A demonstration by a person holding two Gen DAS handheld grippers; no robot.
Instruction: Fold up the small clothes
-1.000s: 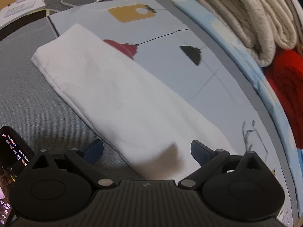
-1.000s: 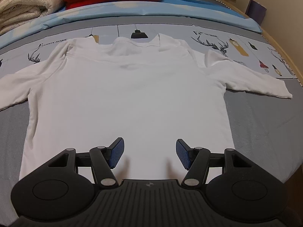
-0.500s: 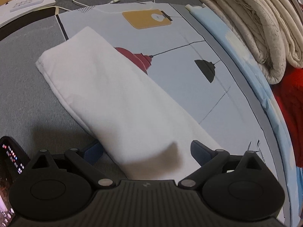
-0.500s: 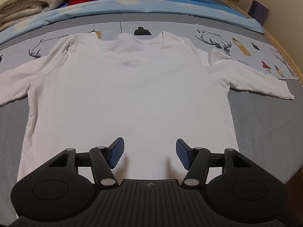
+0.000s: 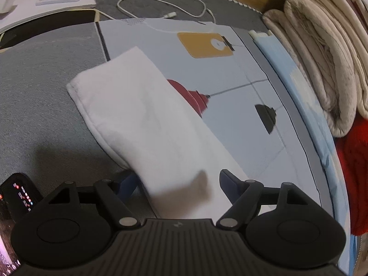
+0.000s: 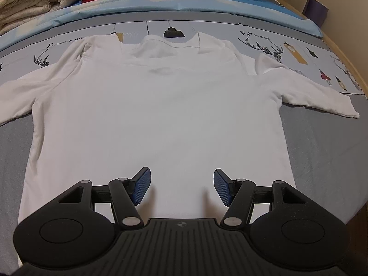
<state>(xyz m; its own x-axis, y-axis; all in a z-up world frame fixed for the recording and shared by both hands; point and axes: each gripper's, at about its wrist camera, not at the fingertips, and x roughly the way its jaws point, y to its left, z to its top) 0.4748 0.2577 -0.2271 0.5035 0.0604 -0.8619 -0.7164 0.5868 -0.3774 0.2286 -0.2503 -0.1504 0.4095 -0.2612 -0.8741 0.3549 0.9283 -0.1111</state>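
Observation:
A white long-sleeved shirt lies flat on the bed, collar away from me, both sleeves spread out. My right gripper is open and hovers over the shirt's bottom hem at its middle. In the left wrist view the shirt's left sleeve runs diagonally from between the jaws to its cuff at the upper left. My left gripper is open, its jaws standing either side of the sleeve, the left fingertip partly hidden under the cloth.
A printed grey bedsheet covers the bed. Folded beige blankets and a red knit are stacked along the far side. A white cable, a white device and a phone lie at the left.
My left gripper has moved along the sleeve toward the cuff, so the cuff sits nearer and more central. My right gripper has drifted slightly; the shirt has not moved.

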